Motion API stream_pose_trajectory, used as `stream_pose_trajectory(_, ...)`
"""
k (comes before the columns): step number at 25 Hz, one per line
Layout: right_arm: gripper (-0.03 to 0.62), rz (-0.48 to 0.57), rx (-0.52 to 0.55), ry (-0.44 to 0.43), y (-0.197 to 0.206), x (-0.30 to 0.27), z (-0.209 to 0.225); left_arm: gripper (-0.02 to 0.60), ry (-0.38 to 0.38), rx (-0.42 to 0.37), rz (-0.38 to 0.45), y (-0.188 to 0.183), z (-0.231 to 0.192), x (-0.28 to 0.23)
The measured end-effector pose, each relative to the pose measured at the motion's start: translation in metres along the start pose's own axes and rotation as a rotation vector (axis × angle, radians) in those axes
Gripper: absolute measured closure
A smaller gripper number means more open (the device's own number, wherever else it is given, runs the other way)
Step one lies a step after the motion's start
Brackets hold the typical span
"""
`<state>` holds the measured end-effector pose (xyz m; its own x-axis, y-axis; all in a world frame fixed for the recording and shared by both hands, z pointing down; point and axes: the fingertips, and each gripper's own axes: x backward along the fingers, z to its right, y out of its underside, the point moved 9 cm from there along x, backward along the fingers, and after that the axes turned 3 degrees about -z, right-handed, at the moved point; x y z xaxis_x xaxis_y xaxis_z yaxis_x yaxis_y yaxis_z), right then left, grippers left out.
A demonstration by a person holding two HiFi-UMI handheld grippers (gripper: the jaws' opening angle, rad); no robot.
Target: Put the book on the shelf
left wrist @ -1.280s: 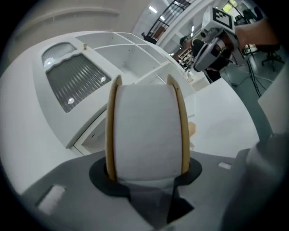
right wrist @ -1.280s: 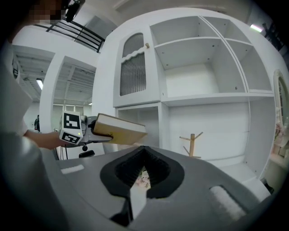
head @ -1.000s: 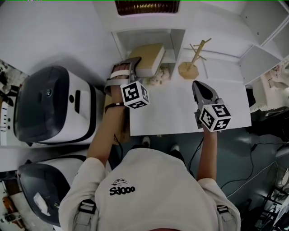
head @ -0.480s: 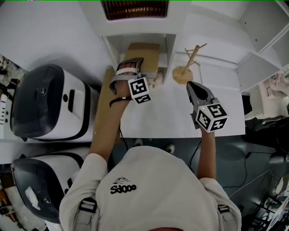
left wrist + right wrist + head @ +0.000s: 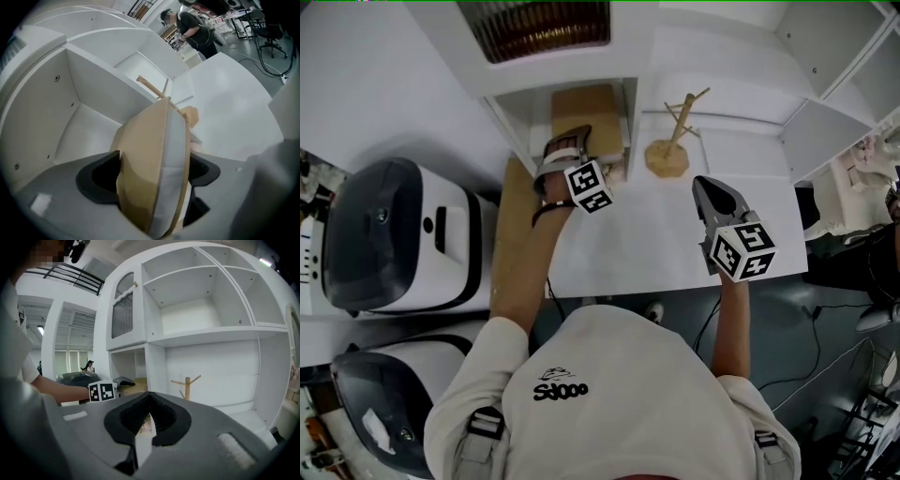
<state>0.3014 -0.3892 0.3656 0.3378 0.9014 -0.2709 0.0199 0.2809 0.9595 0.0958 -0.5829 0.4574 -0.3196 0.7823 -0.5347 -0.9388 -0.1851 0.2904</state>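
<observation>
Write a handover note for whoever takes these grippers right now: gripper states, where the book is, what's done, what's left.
Left gripper: jaws opening, with the book between them and a gap showing beside one pad.
Right gripper: shut and empty, held above the white table, near the wooden stand.
Book: inside the low shelf compartment, page edge toward the left gripper.
Done: the book is in the shelf.
Left: draw the left gripper straight back, clear of the book, and check that the book stays put. Whether it rests fully on the compartment floor can't be told.
</observation>
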Motion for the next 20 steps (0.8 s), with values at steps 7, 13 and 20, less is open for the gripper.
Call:
stream_pose_trajectory(7,0.591,-0.004,-0.016,0.034,0.004,0.006,0.002,0.132,0.054,-0.009,0.06,-0.006,-0.015,-0.021)
stream_pose_trajectory(13,0.591,-0.01,-0.005,0.019,0.002,0.002,-0.005,0.1,0.102,0.001,0.097,-0.009,-0.024,-0.027)
stream_pose_trajectory(20,0.591,-0.012,0.018,-0.017,-0.004,-0.004,-0.012,0.125,0.112,0.187,0.193,-0.007,-0.033,0.005)
